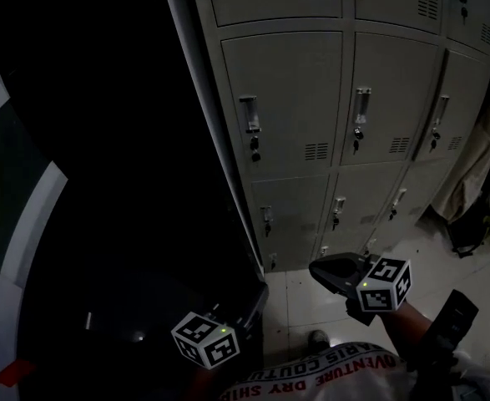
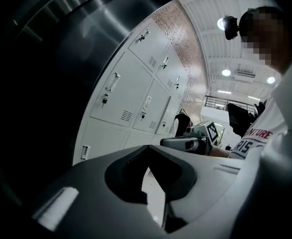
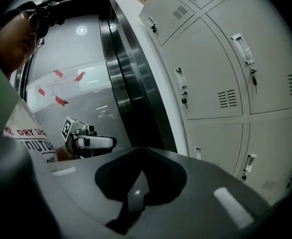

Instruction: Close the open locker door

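Note:
A bank of grey lockers (image 1: 311, 98) fills the upper middle of the head view. In the middle row, the right-hand locker door (image 1: 462, 107) has a dark gap down its left edge and looks slightly ajar; the other doors lie flush. My left gripper (image 1: 260, 297) is held low at the bottom left, shut and holding nothing, well short of the lockers. My right gripper (image 1: 317, 271) hovers over the floor tiles below the bottom row, also shut and holding nothing. In each gripper view, the left gripper (image 2: 146, 147) and right gripper (image 3: 143, 149) have meeting tips, with locker fronts (image 3: 225, 83) beyond.
A dark steel door frame (image 1: 203, 140) runs along the lockers' left side. Pale cloth (image 1: 478, 157) hangs at the far right above a dark bag (image 1: 477, 224) on the white tiled floor (image 1: 311, 307). A person's shoe (image 1: 317, 338) is near the bottom.

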A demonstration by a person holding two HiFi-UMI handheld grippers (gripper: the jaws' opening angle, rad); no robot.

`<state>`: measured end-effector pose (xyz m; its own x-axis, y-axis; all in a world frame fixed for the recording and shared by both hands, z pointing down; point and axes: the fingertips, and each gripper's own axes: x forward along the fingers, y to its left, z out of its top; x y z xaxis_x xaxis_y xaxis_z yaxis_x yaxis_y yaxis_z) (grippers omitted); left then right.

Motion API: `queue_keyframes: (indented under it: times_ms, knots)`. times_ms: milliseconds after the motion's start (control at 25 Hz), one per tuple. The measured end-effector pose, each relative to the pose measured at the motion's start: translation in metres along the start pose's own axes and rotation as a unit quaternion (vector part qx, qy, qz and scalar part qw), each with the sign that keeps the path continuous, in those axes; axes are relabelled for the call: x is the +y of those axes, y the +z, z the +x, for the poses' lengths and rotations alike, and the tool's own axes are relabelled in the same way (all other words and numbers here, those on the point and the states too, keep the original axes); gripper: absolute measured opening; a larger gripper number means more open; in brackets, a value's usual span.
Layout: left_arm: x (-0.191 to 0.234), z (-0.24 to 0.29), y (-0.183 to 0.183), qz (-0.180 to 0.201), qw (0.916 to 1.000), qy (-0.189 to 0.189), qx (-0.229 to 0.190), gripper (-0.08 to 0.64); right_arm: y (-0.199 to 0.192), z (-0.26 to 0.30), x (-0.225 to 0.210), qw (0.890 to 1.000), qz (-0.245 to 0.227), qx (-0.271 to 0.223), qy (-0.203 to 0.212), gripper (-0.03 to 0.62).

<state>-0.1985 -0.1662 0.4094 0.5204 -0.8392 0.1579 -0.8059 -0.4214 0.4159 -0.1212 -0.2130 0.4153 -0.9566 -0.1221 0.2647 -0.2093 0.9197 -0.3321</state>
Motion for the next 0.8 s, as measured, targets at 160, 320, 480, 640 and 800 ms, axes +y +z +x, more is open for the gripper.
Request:
queue_keyframes:
  times_ms: [160,320,480,640,800]
  knots:
    - [-0.036,0.004,-0.02,0.003,0.9993,-0.035,0.017,0.005,-0.028,-0.036,0.033,1.0,0.008,-0.003,-0.009,-0.008]
    - [-0.076,0.0,-0.039,0.035,0.9977,-0.048,0.034,0.005,-0.052,-0.072,0.066,1.0,-0.001,-0.009,-0.013,-0.008]
    - [-0.12,-0.012,-0.065,0.046,0.9967,-0.053,0.039,0.005,-0.076,-0.108,0.096,1.0,0.002,-0.023,-0.009,-0.008]
    - [-0.185,-0.03,-0.09,0.042,0.9964,-0.063,0.038,0.005,-0.091,-0.158,0.137,0.999,0.012,-0.046,-0.005,-0.008]
    - [-0.251,-0.055,-0.099,0.066,0.9948,-0.069,0.033,0.005,-0.096,-0.207,0.186,0.997,-0.004,-0.078,0.004,-0.008]
